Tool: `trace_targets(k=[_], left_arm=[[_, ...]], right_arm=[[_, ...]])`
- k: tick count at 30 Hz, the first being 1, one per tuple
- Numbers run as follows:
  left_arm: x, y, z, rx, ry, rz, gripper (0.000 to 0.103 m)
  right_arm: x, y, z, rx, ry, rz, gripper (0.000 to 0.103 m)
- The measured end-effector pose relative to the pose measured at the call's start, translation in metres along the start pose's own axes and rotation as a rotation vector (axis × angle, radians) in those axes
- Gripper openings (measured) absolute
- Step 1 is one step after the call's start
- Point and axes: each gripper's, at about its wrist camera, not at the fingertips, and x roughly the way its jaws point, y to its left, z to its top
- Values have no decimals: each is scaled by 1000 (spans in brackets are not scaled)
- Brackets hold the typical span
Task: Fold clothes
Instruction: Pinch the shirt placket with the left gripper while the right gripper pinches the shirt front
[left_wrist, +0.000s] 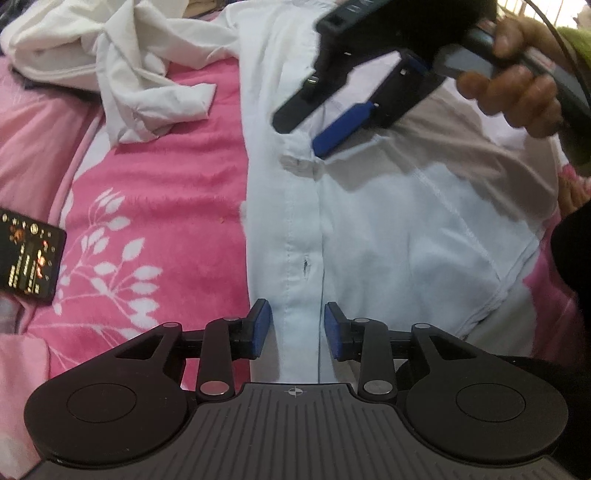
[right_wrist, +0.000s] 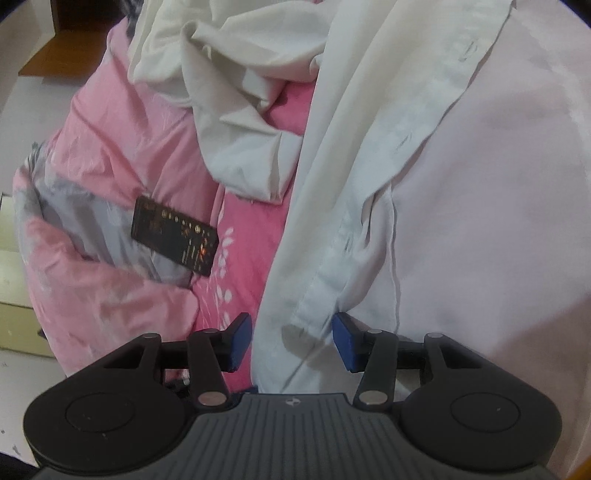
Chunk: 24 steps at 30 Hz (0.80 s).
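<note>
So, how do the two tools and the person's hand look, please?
Both the left tool and the right tool have black linkage arms, silver pivot pins, blue pads and a ribbed grey base with a small crosshair mark. The right hand is bare, with a green sleeve and a dark cable nearby.

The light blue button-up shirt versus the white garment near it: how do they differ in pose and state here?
The light blue shirt lies spread fairly flat, its button placket running straight; the white garment is bunched in a crumpled heap. The shirt sits under both open grippers, left gripper and right gripper; the white garment lies farther off, untouched. The shirt reads pale blue, the garment off-white. Both rest on the pink floral bedding.
</note>
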Motion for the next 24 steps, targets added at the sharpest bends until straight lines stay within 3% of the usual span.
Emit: trace_targets(k=[4,8,19,24], left_arm=[[-3,5,-1,-29,-9,-3,20],[-9,23,-2,-141,-25,-60,7],[-25,92,-11,-590,-114,-290,3],[-30,92,-11,-652,-163,-408,3]], right_arm=[[0,-4,2,32,-19,37,52],[-1,-7,3,63,-31,55,52],[2,-8,-2,108,14,116,53],[11,-6,-4,110,23,118,52]])
